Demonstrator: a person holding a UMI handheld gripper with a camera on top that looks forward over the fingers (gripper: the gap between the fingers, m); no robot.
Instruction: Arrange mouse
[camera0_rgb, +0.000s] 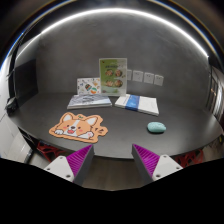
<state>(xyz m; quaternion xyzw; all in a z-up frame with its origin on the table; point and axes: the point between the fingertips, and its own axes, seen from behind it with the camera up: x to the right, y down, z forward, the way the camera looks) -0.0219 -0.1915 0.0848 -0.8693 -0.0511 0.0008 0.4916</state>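
Note:
A small pale green mouse (157, 127) lies on the dark table (115, 135), beyond my right finger. An orange corgi-shaped mouse mat (79, 126) lies flat on the table beyond my left finger. My gripper (112, 160) is open and empty, with its purple pads (77, 160) wide apart, and hangs above the table's near part. Nothing stands between the fingers.
Farther back lie a grey booklet (90, 101) and a white and blue booklet (137, 103). A green and white box (113, 75) stands upright behind them by the grey wall. Wall sockets (145, 77) sit to its right.

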